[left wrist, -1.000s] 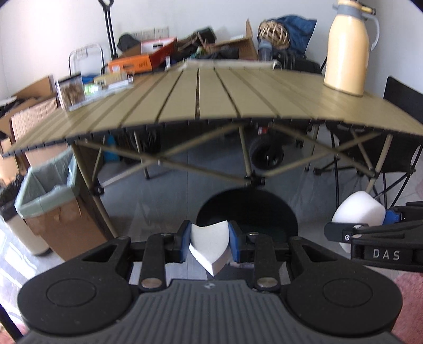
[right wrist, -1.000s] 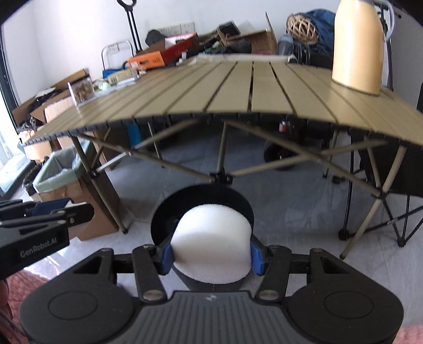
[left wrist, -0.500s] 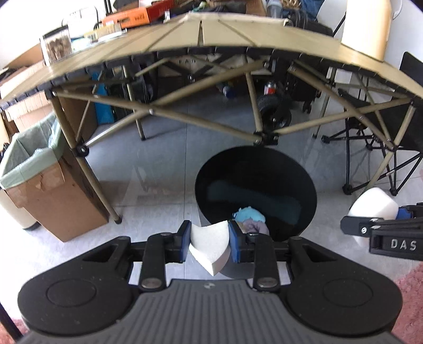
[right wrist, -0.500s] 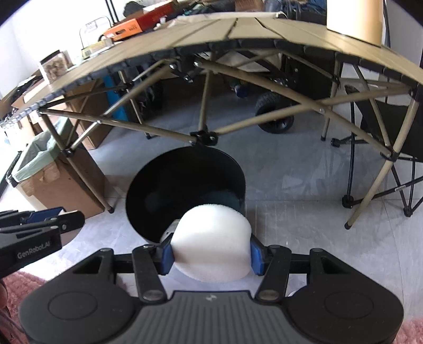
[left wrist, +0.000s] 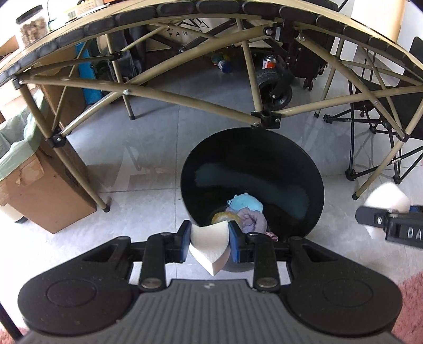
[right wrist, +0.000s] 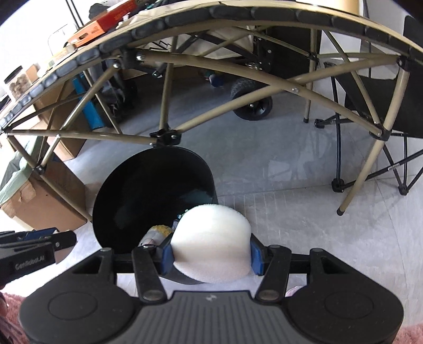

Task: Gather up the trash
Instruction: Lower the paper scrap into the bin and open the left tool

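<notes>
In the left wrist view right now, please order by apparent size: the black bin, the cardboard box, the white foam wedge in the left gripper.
1. black bin, largest.
2. cardboard box, partly cut off by the frame edge, so unsure against the bin.
3. white foam wedge in the left gripper, smallest, though nearest to the camera.

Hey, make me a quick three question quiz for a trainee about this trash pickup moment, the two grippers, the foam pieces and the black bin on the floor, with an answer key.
1. True or false: the left gripper is open, holding nothing.
2. Which gripper holds the larger rounded foam piece? A) left B) right C) neither
3. Fill in: the black bin already holds crumpled trash and stands on the floor at the near edge of the folding ____.

Key
1. False: it is shut on the pointed foam piece.
2. B: the right gripper clamps it.
3. Table.
</notes>
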